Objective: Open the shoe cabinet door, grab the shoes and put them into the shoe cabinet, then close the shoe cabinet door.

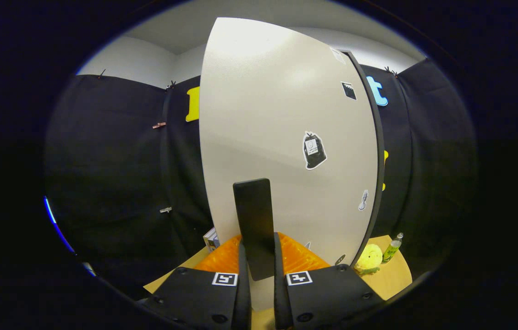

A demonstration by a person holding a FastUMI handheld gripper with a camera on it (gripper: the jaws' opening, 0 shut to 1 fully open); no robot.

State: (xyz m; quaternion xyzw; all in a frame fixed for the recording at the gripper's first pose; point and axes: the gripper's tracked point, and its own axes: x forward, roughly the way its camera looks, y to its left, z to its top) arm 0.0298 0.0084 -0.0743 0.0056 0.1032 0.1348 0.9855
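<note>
Gripping the door's handle (253, 224) with my tongs (259, 270) right now: from the gripper view, both fingers look pressed on that dark flat bar, one on each side, so I'd call them clenched on it. The door (282, 128) is the big pale panel filling most of what's ahead, with a few stickers (314, 150) on it and a dark edge down its right side.

What could go wrong, as I see it: the bar is smooth and I've only got it low down, so if I swing at the wrong arc the fingers could slide off it and the door would go wherever it wants. Pulling crooked could also twist the bar in my grip.

Hard to tell stuff: I can't make out whether the door is open, half open or nearly closed, since its hinge side and the cabinet body are hidden behind the panel. The shoes I can't pick out either. There's an orange thing (302, 259) just beyond my fingers, cut off, no clue what it is. To the right on the table (392, 275) sit a yellow plush (369, 257) and a green bottle (392, 249), well clear of me.
</note>
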